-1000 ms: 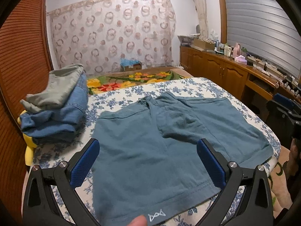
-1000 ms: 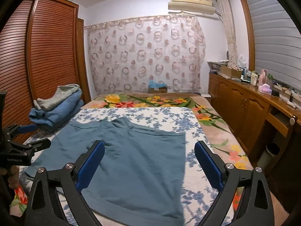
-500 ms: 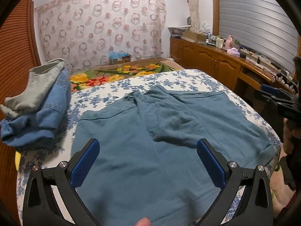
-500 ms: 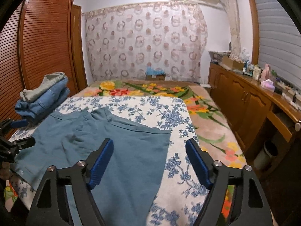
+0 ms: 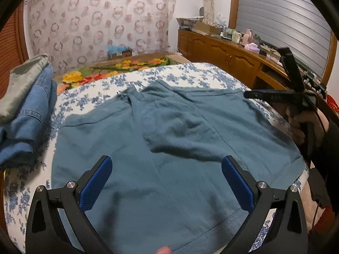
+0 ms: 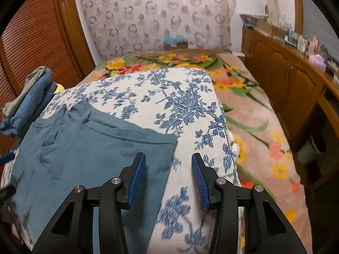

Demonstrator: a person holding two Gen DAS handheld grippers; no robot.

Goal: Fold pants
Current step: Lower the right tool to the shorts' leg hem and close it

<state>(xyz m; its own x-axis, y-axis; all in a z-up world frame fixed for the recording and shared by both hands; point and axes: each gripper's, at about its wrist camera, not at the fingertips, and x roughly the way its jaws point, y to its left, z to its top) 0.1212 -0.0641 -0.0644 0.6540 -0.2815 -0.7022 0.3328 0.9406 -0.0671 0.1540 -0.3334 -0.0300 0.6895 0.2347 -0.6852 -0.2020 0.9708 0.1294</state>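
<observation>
Teal-blue shorts (image 5: 169,148) lie spread flat on the blue-flowered bed cover (image 5: 190,74), with a rumpled fold across the middle. My left gripper (image 5: 167,171) is open and empty, low over the near hem. My right gripper (image 6: 168,165) is open with its jaws partly drawn in, empty, over the shorts' right edge (image 6: 165,160); the shorts (image 6: 84,152) fill the left of that view. The right gripper also shows in the left wrist view (image 5: 281,93) at the far right corner of the shorts.
A pile of folded jeans and grey clothes (image 5: 27,105) sits at the left of the bed, also seen in the right wrist view (image 6: 27,101). A wooden cabinet (image 6: 286,80) runs along the right. A flowered blanket (image 6: 243,105) lies beyond and right of the cover.
Both grippers have moved down closer to the shorts. The right gripper's jaws have narrowed and it has shifted toward the shorts' right edge.
</observation>
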